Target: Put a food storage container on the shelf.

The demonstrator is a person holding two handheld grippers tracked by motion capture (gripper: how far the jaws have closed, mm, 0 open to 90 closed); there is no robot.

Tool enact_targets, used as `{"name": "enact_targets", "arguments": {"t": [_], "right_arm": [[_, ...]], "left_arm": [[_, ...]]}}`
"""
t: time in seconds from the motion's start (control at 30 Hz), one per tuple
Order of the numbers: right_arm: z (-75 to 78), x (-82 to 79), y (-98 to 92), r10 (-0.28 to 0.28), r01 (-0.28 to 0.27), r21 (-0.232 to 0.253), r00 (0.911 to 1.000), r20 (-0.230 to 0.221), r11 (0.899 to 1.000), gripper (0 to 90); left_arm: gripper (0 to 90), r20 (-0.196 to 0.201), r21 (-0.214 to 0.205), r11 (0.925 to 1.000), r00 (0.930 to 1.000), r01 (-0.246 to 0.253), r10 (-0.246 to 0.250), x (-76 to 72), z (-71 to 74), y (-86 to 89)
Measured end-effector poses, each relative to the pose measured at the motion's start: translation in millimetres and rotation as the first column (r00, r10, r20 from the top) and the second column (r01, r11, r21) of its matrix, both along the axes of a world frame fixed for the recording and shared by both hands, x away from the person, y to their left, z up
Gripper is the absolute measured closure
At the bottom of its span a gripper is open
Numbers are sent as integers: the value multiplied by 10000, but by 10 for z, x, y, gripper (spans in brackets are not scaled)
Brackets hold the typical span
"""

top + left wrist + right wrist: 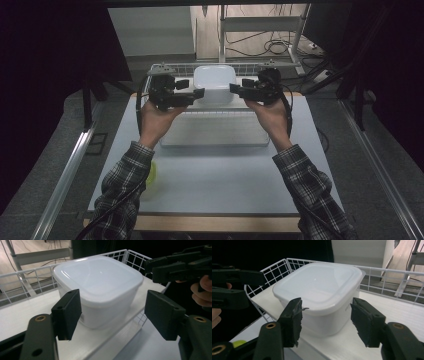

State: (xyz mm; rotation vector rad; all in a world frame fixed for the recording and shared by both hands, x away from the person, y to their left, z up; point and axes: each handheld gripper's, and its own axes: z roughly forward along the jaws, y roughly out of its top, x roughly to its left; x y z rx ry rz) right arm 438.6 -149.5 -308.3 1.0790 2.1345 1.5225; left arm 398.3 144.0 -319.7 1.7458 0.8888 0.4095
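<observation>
**A box on the shelf, a gripper on each side**

We see a white wire shelf [165, 67] at the far end of the table [225, 170]. On it sits the white box [215, 82] with its lid shut, so it rests flat and safe. Our left gripper [200, 93] is just beside the box on one side, our right gripper [234, 88] on the other. Both stand open and hold nothing. We think the box is set down.
</observation>
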Motion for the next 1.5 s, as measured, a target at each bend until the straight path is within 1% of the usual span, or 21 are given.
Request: {"name": "enact_targets", "arguments": {"t": [0.07,0.17,0.23,0.3,0.53,0.77,0.87,1.03,1.1,1.13,1.23,1.27,1.3,1.37,1.4,1.5], "right_arm": [[-29,-39,-40,50,-50,31,10000,30,10000,394],[-73,-89,-96,155,-155,104,9999,-20,9998,347],[-101,-124,-123,181,-181,29,9998,-42,9998,316],[-130,-160,-151,216,-216,-54,9997,89,9998,292],[-239,-334,-215,414,-411,-183,9989,196,9990,236],[-394,-532,-225,818,-809,-373,9964,224,9960,181],[-478,-608,-225,954,-941,-522,9952,227,9942,150],[-620,-718,-248,1066,-1042,-755,9939,278,9917,108],[-673,-760,-268,1085,-1055,-835,9936,324,9909,95],[-700,-778,-279,1120,-1086,-860,9931,351,9904,86],[-778,-826,-317,1184,-1151,-885,9924,323,9894,61],[-807,-838,-326,1251,-1216,-994,9917,303,9876,28],[-828,-850,-335,1223,-1181,-1107,9920,316,9868,19],[-867,-878,-356,1194,-1141,-1169,9920,397,9866,9],[-892,-893,-366,1200,-1147,-1176,9920,390,9864,5],[-974,-937,-387,1264,-1202,-1402,9913,367,9828,0]], "left_arm": [[271,63,-20,9999,9999,119,-119,-61,-41,23],[238,17,15,9994,9994,358,-358,-149,-97,46],[212,50,112,9991,9991,414,-414,-226,-135,59],[194,54,135,9986,9987,505,-506,-284,-167,69],[132,-21,565,9961,9977,672,-672,-500,-321,62],[84,377,984,9930,9968,658,-698,-716,-503,34],[74,466,1183,9903,9958,728,-787,-788,-597,20],[60,594,1353,9872,9938,848,-936,-892,-755,4],[51,545,1324,9872,9938,887,-966,-917,-808,-1],[44,480,1255,9878,9939,926,-993,-928,-840,-3],[31,307,1245,9874,9943,978,-1024,-954,-950,-2],[26,297,1256,9875,9946,948,-992,-963,-983,1],[25,282,1274,9876,9950,915,-958,-968,-1007,3],[23,166,1260,9879,9955,907,-935,-982,-1060,15],[23,157,1201,9888,9957,888,-913,-994,-1084,26],[24,27,962,9930,9976,687,-692,-1041,-1161,71]]}}
